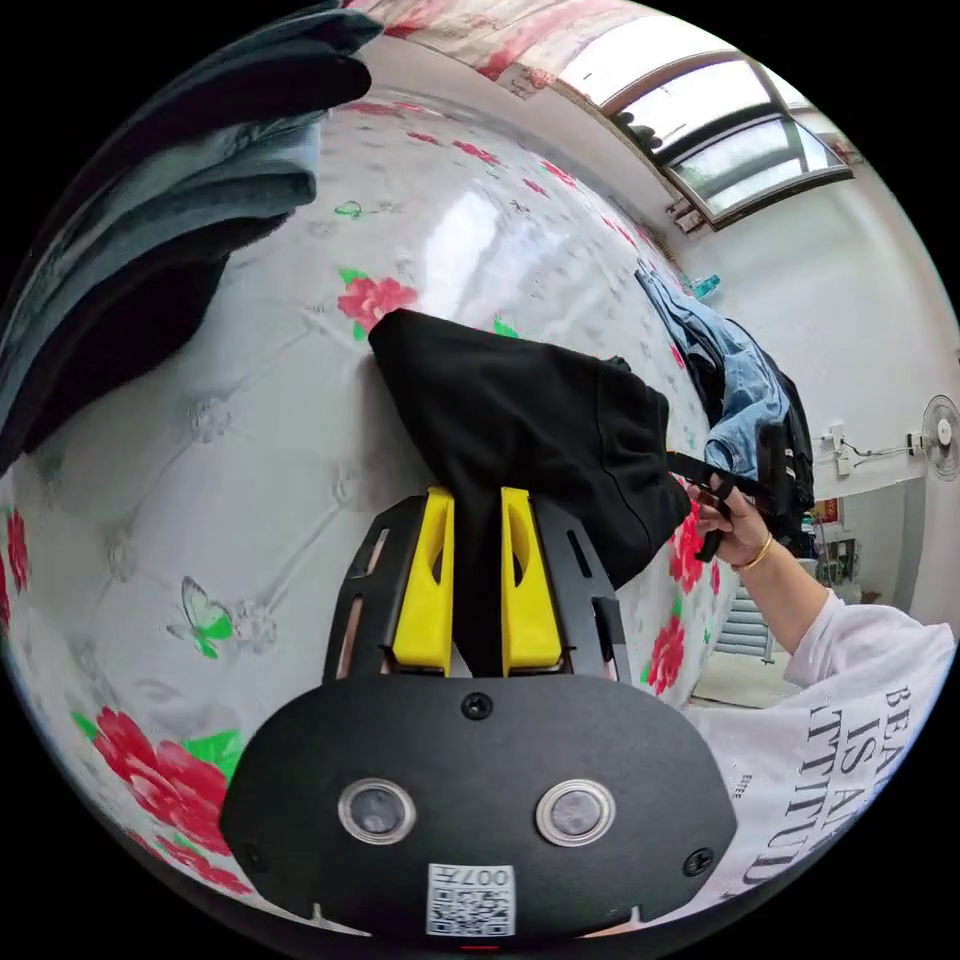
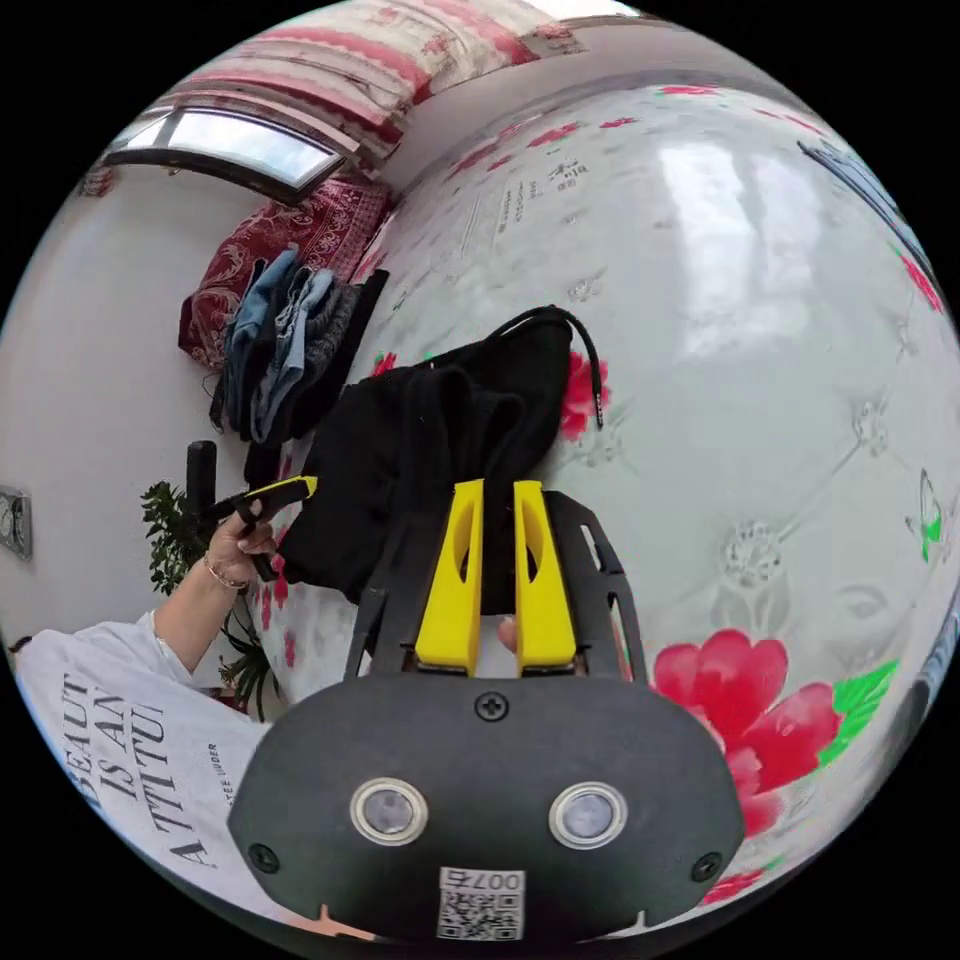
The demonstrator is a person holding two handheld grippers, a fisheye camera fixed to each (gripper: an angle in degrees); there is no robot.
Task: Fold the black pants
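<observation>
The black pants [image 1: 520, 420] lie bunched and partly folded on a white bed cover printed with red flowers [image 1: 280, 470]. My left gripper [image 1: 476, 497] is shut on the near edge of the pants, with black cloth between its yellow jaws. In the right gripper view, my right gripper [image 2: 497, 488] is shut on the other side of the pants [image 2: 420, 450], and a black drawstring [image 2: 590, 370] loops out over the cover. Each view also catches the other gripper at the cloth's far edge, held in a hand: the right gripper [image 1: 700, 468] and the left gripper [image 2: 290, 490].
A stack of folded dark and denim clothes [image 1: 180, 200] sits on the bed, and a loose heap of jeans [image 1: 740, 380] lies near the bed's edge, seen again as a jeans heap [image 2: 290, 340]. A person's white sleeve [image 1: 860, 700], a window [image 1: 730, 140] and a plant [image 2: 170, 540] are beyond the bed.
</observation>
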